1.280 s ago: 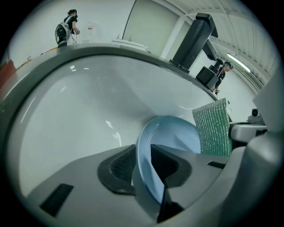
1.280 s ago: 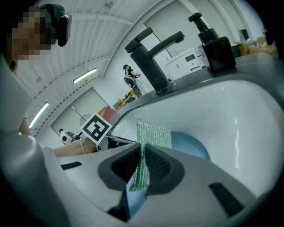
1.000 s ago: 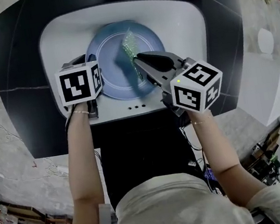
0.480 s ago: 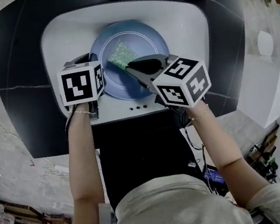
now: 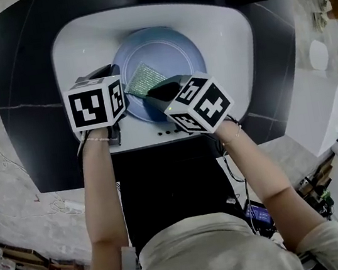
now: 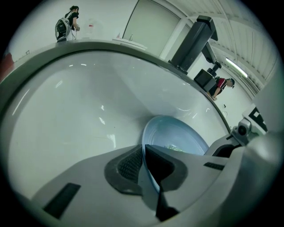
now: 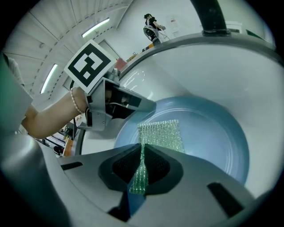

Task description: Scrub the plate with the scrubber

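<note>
Mid-scrub — left gripper [image 6: 144, 162] clamps the plate [image 7: 208, 133] by its rim, right gripper [image 7: 141, 166] pinches the scrubber [image 7: 160, 133] flat on it. Next, likely: drag it across, pressing down.

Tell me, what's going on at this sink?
A person is washing up with a hand-held two-jaw gripper in each hand, over a white oval sink. The left gripper is clamped on the rim of a round light-blue plate that sits in the basin, steadying it. The right gripper is shut on one end of a green glittery mesh scrubber, and the rest of the scrubber lies spread on the plate's face. Scrubbing appears to be under way.
</note>
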The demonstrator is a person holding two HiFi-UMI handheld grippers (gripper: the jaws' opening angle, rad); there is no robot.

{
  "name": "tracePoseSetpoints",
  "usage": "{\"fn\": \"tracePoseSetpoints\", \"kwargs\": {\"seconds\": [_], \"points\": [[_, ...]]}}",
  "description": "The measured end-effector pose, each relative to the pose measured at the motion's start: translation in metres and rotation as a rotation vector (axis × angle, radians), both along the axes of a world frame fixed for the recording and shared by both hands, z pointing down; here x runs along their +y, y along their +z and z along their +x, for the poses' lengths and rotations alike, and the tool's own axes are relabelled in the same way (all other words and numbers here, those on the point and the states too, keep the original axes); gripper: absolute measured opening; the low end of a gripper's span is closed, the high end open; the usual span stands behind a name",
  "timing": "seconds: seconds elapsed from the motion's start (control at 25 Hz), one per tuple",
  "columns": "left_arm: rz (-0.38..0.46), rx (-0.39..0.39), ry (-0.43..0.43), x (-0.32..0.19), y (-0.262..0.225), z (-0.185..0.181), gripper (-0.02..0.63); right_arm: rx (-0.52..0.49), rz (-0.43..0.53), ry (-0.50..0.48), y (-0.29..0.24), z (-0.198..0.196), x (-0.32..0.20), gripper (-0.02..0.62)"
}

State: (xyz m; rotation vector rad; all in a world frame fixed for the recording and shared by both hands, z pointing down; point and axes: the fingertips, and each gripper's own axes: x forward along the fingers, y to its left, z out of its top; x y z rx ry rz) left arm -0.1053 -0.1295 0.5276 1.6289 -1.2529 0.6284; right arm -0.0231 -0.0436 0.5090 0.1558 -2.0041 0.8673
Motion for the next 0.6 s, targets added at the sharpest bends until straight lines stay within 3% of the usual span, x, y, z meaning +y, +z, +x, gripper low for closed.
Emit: {"fn": "tracePoseSetpoints", "kwargs": {"seconds": [0.16, 0.6], "points": [[-0.004, 0.046, -0.016, 0.000, -0.002, 0.003, 0.037, -0.010, -0.009, 0.003, 0.001, -0.008, -0.001, 0.035], [0.012, 0.007, -0.011, -0.001, -0.006, 0.001, 0.037, -0.012, 0.013, 0.029, 0.013, -0.026, -0.027, 0.032]]}}
